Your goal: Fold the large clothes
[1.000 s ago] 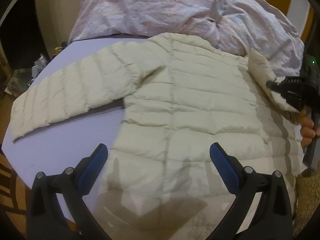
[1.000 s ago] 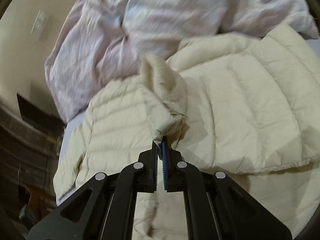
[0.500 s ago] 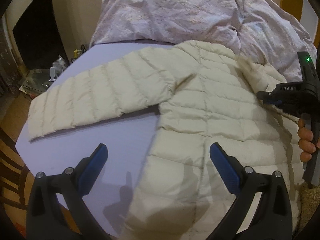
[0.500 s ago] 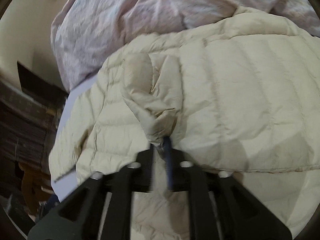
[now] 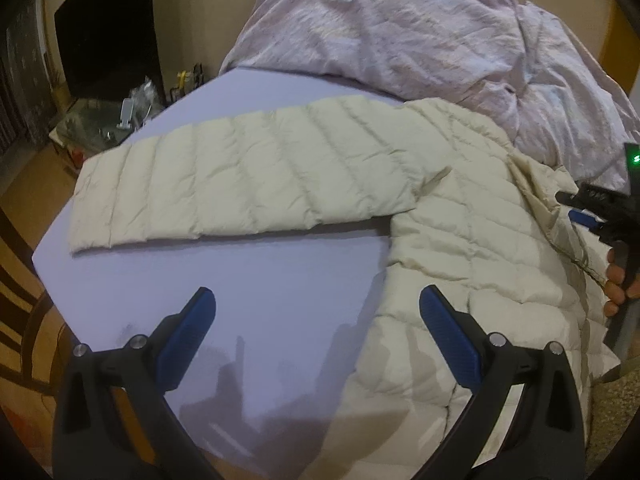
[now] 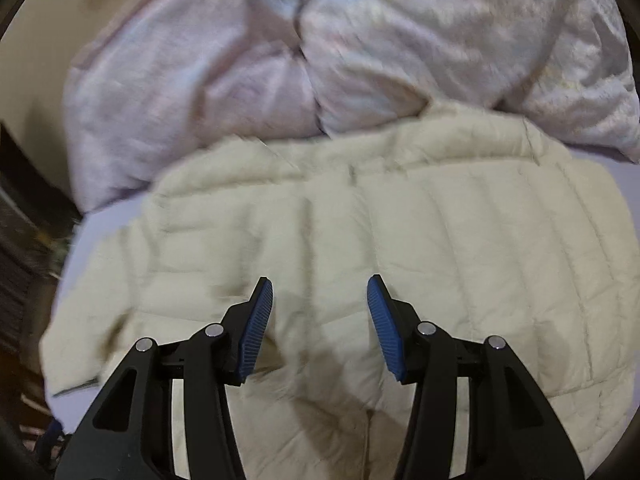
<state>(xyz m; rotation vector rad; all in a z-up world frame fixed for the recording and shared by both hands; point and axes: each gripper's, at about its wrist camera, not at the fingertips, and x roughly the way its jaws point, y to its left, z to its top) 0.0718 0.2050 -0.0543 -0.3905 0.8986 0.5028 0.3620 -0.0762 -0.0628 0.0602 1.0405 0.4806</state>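
Observation:
A cream quilted puffer jacket (image 5: 460, 216) lies flat on the lavender bed sheet (image 5: 248, 280). One sleeve (image 5: 240, 176) stretches out to the left. My left gripper (image 5: 316, 316) is open and empty, hovering over the sheet beside the jacket's left edge. My right gripper (image 6: 320, 300) is open and empty just above the jacket body (image 6: 400, 240); it also shows at the right edge of the left wrist view (image 5: 588, 208), over the folded-in right sleeve.
A rumpled pink duvet (image 5: 400, 40) is heaped at the head of the bed, touching the jacket's shoulders; it also shows in the right wrist view (image 6: 320, 48). A cluttered low table (image 5: 120, 116) and a dark screen stand left of the bed. The bed's near-left edge drops to a patterned floor.
My right gripper has opened and let go of the right sleeve, which now lies folded over the jacket. My left gripper has shifted left, from over the jacket body to over the bare sheet.

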